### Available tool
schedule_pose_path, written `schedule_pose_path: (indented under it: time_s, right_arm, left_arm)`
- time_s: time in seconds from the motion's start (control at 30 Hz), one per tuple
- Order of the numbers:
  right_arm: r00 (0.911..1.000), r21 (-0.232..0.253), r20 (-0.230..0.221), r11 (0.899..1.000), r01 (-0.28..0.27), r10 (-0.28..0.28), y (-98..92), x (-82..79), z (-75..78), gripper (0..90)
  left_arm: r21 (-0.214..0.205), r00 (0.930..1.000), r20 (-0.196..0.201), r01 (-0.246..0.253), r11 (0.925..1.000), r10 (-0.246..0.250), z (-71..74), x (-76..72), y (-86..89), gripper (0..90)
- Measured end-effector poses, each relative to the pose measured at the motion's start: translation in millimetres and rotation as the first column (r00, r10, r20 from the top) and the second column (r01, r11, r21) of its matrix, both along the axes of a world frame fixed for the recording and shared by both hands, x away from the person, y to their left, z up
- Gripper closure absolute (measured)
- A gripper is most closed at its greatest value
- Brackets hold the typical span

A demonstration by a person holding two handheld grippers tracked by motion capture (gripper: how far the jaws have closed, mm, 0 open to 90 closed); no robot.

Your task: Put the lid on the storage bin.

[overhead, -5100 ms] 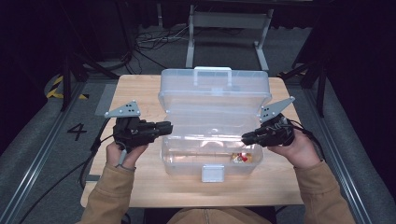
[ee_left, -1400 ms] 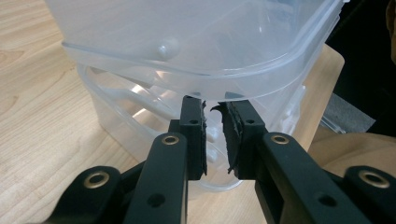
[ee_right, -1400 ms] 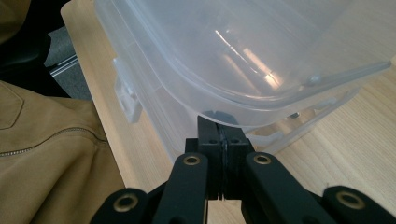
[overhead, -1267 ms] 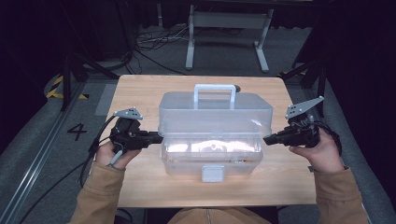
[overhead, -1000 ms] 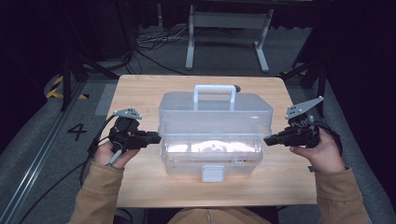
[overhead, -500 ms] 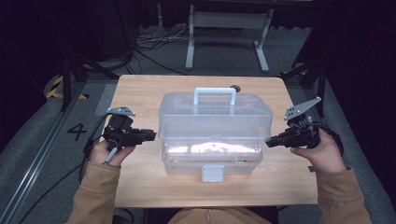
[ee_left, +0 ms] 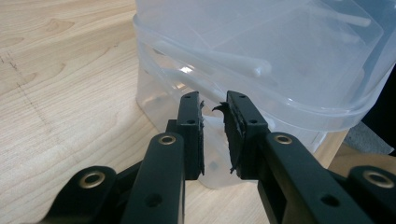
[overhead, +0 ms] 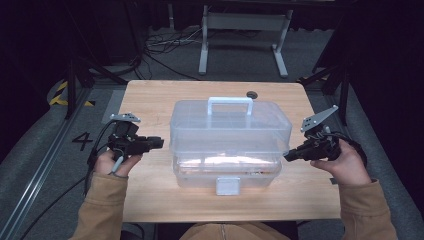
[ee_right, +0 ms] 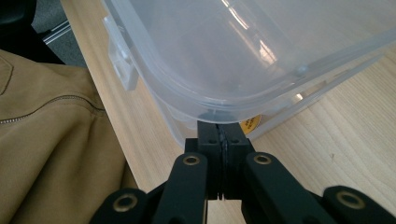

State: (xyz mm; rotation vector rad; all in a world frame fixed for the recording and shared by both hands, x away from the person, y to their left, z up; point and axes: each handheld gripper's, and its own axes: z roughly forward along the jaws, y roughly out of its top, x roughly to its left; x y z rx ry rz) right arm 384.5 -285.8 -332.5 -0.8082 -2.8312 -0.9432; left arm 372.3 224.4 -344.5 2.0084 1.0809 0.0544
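A clear plastic storage box with a domed lid (overhead: 230, 142) stands in the middle of the light wooden table (overhead: 150, 100), its lid down and its white carrying handle (overhead: 230, 104) upright on top, towards the far side. A white latch tab (overhead: 227, 186) sits at the middle of the box's near wall, facing the person. Through the cloudy plastic some pale contents show in the lower part of the box, too blurred to name; in the right gripper view a small yellow-orange round thing (ee_right: 251, 124) shows through the box wall just past the jaw tips. The left gripper (overhead: 155, 143) is held level at the left of the box, pointing at its left end wall and just short of it. In the left gripper view (ee_left: 214, 122) its black jaws stand a little apart with nothing between them, the box's rounded corner just beyond the tips. The right gripper (overhead: 289, 156) is held level at the right of the box, its tips at the box's near right corner, under the lid's rim. In the right gripper view (ee_right: 219, 133) its jaws are pressed together with nothing in them, and a tan jacket sleeve (ee_right: 46, 154) fills the left side. Both forearms in tan sleeves come in from the near edge of the table.
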Motion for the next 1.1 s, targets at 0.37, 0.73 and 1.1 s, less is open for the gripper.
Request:
schedule_pose_path:
  time_s: [0.37, 0.73, 1.1]
  right_arm:
    - [0.9995, -0.03, -0.025, 0.999, -0.022, 0.022, 3.5, 0.2, -4.1, 89.2]
    - [0.9983, -0.054, -0.046, 0.998, -0.039, 0.036, 5.8, 0.7, -7.8, 89.1]
    - [0.9958, -0.096, -0.079, 0.994, -0.055, 0.048, 9.5, 0.7, -13.0, 89.1]
  left_arm:
    - [0.002, 1.0, 0.003, -0.009, 1.0, 0.009, -0.8, 0.8, 0.1, 75.7]
    - [-0.005, 0.9999, -0.001, -0.01, 0.9999, 0.01, -2.2, 1.7, 1.4, 75.7]
    - [-0.002, 0.9999, -0.005, -0.01, 0.9999, 0.01, -3.4, 2.6, 1.8, 75.7]
